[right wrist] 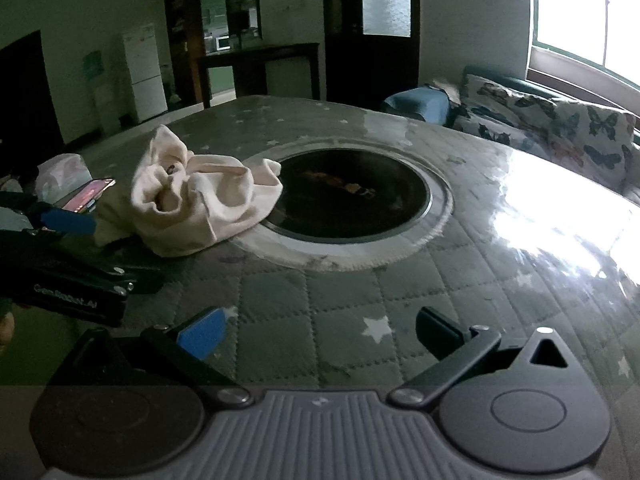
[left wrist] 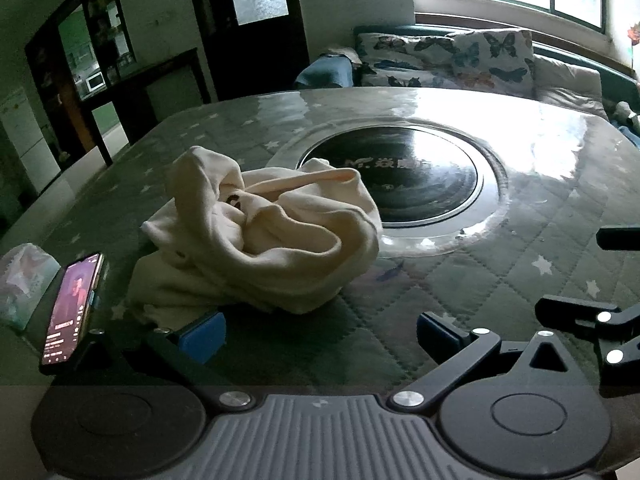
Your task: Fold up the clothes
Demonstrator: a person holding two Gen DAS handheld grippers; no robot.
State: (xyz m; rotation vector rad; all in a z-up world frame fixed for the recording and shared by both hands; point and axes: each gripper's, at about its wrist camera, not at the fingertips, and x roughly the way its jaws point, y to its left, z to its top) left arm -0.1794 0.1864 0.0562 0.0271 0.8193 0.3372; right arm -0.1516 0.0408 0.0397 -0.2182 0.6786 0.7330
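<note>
Left wrist view looks across a wide table (left wrist: 460, 280) under a quilted, star-printed green cover with a glossy clear sheet on top; a dark round panel (left wrist: 400, 188) ringed in metal is set into its middle. That broad flat top gives room to spread cloth out, which is likely why the garment lies there.

On the left half sits the cream garment (left wrist: 260, 236), bunched in a loose heap of rolled folds, one edge lapping the metal ring. It is crumpled, not folded, with no clear sleeve or hem to pick out.

Just beside the heap, a lit phone (left wrist: 72, 308) leans upright, with a soft tissue pack (left wrist: 24, 280) behind it.

Both tools hover low over the near edge. Left gripper (left wrist: 320, 336) has its 2 blue-padded fingers spread wide, holding nothing, close to the heap. Right gripper (right wrist: 320, 334) is likewise spread and empty, over bare cover, well apart from the cloth.
</note>
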